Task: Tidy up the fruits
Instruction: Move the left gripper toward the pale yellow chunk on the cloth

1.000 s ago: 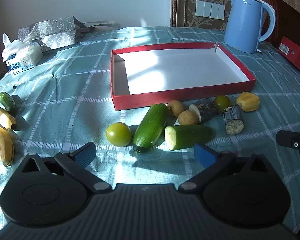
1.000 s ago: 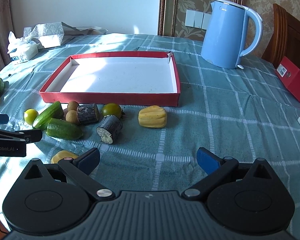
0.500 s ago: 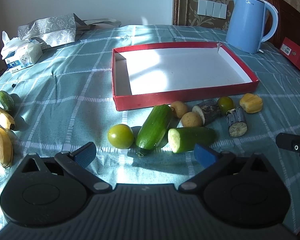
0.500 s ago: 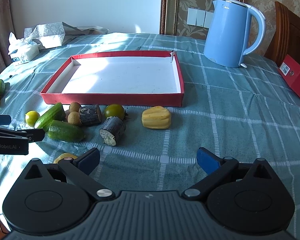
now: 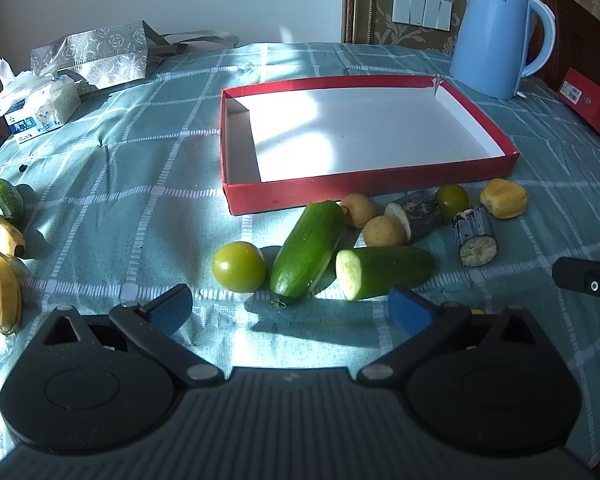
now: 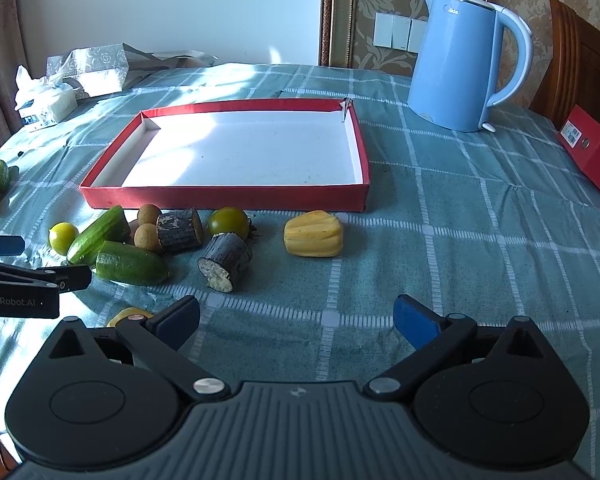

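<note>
1. Against the frames half a second and a second back, both views show the produce and the red tray (image 5: 364, 188) slightly lower and nearer. A slow forward advance of both claws is inferred; no item has moved.
2. Left claw (image 5: 290, 306): blue pads spread wide, nothing between them. Right claw (image 6: 296, 318): likewise spread wide and empty.
3. Task status, judged: not started. The tray interior is bare white; all fruit lies on the tabletop (image 5: 140, 208) ahead of the claws, on the near side of the tray.
4. Directly ahead of the left claw: a green tomato (image 5: 239, 266), a whole cucumber (image 5: 308, 250) and a cut cucumber piece (image 5: 384, 266). The two cucumbers appear to touch near their close ends.
5. Ahead and to the left of the right claw: two dark cane sections (image 6: 225, 260), a second green tomato (image 6: 228, 221) and two small brown fruits (image 6: 147, 237). The yellow ridged fruit (image 6: 314, 233) lies ahead, apart from the cluster.
6. Seen only in the left view: the bananas (image 5: 0, 284) in full and a small cucumber (image 5: 6, 196), far left of the claw.
7. Seen only in the right view: a yellow item (image 6: 129, 315) just beside the left pad, partly hidden; also the left claw's body at frame left.
8. The blue kettle (image 6: 460, 60) stands beyond the tray, not involved.
</note>
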